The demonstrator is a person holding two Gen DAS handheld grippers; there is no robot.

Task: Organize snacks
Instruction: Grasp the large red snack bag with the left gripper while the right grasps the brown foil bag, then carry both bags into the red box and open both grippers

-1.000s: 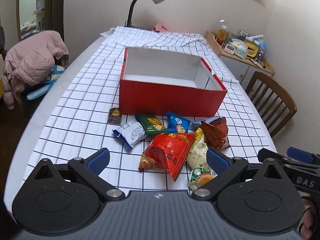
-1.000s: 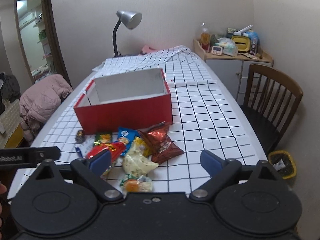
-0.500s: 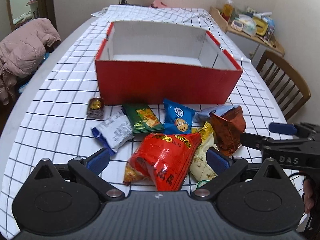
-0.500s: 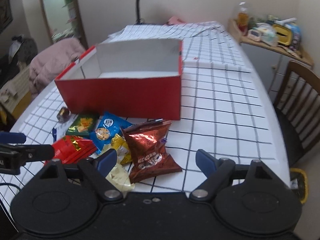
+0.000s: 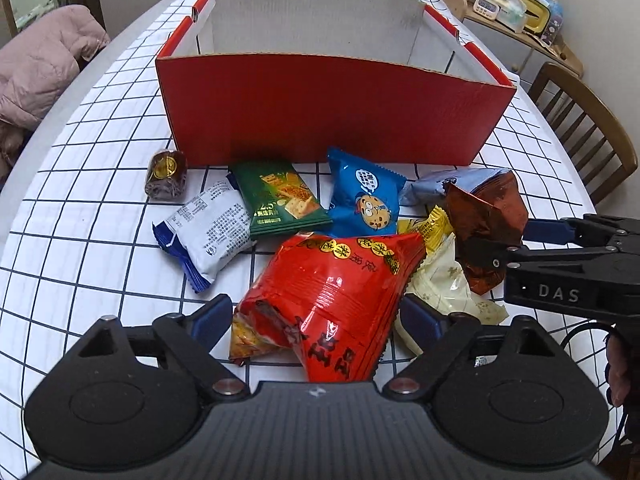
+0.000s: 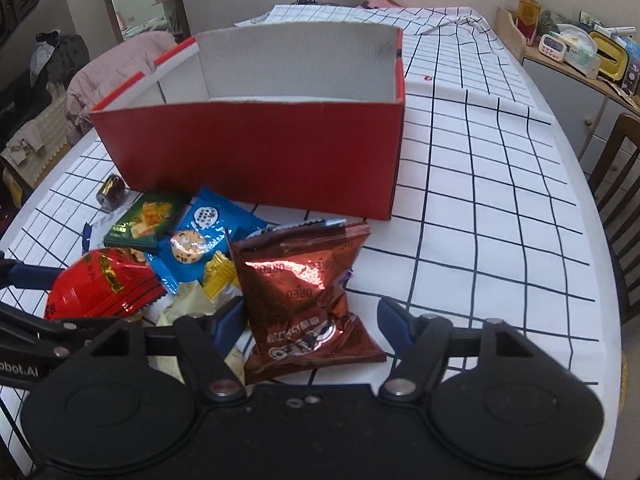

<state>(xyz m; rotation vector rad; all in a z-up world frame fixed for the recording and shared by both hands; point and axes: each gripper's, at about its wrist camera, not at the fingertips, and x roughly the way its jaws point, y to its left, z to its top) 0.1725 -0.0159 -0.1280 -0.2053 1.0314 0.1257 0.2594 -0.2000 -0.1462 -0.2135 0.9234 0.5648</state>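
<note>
The step in hand is judged to be the first pick-up: two snack bags are being closed on at once, while the open red cardboard box with white inner walls (image 5: 320, 104) at the far side of the desk covered in a white, black-gridded cloth (image 6: 500, 208) shows no snacks in the part of it that can be seen. The left tongs (image 5: 316, 320) are held wide and are closing, with the shiny red crinkled snack bag printed with gold coins (image 5: 332, 292) lying between the blue pads; no firm press on it can be made out yet. The right tongs (image 6: 310, 316) are held at a middling width and are also closing, with the near end of the copper-brown foil cookie bag (image 6: 308, 300) between them, the left pad just beside its edge and the right pad apart from it. Both bags lie at the near edge of the heap, in front of the box. Left behind them are a blue cookie packet with a cartoon face (image 5: 368, 196), a green cracker packet (image 5: 284, 200), a white and blue wrapper (image 5: 208, 228), a pale yellow bag (image 5: 444, 284) and a small dark wrapped sweet with a gold label (image 5: 166, 174). The next move is judged to call for each grip to be completed, then for each bag to be lifted clear of its neighbours and carried over the near red wall.
</note>
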